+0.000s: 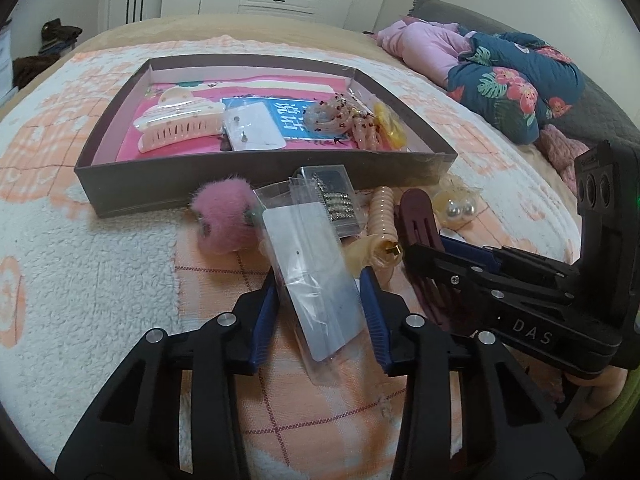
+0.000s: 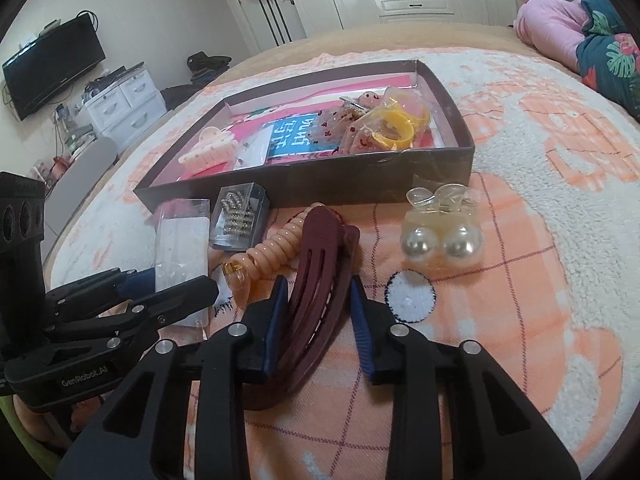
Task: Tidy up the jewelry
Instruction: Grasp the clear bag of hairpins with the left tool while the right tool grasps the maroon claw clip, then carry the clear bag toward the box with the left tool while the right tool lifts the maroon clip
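Packet (image 1: pixel 316 292) in left gripper (image 1: pixel 322 312) — pompom (image 1: pixel 224 220) left-view only

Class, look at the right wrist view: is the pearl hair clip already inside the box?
No, the pearl hair clip lies on the blanket outside the box.

Both tools are matt black plastic with the same build. The left gripper (image 1: pixel 324 312) has two broad black arms, each cut with long triangular slots and studded with round silver screws. Its fingers (image 1: pixel 264 320) carry ribbed dark blue pads. The right gripper (image 2: pixel 320 320) looks alike, with the same blue ribbed pads and silver screws. Seen from the side, its body bears white letters "DAS" and a block with round lenses; the left one's side reads "GenRobot.AI".
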{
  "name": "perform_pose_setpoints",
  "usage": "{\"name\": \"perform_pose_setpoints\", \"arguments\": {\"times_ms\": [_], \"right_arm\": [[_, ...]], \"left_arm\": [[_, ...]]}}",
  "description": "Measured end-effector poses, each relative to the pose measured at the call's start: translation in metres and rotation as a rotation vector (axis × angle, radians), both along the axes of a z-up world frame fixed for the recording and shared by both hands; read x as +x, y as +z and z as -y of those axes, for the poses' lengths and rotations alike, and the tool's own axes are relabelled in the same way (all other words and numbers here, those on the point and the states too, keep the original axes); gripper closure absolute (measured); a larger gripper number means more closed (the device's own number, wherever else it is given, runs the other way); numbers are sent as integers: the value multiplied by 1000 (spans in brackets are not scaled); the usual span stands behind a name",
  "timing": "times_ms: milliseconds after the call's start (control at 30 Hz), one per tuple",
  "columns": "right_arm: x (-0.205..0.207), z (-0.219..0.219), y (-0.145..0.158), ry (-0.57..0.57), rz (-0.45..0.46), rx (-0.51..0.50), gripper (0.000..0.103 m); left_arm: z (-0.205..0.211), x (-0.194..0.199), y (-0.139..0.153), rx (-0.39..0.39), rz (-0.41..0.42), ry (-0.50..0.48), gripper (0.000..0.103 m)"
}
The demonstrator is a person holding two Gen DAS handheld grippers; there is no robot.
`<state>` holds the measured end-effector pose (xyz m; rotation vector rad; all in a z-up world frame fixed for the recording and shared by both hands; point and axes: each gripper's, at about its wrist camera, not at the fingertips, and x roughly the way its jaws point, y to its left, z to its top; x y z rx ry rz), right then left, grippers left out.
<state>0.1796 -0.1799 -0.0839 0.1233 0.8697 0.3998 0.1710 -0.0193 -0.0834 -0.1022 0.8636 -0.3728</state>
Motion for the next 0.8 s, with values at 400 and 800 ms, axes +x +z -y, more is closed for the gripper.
{"name": "perform_pose_setpoints", "arguments": {"times_ms": [400, 800], "right_arm": [[-13, 10, 10, 12, 16, 36, 91], [-18, 10, 28, 31, 79, 39, 92]], "left_arm": [[8, -19, 15, 5, 74, -49, 75], [-22, -17, 33, -46, 118, 41, 75]]}}
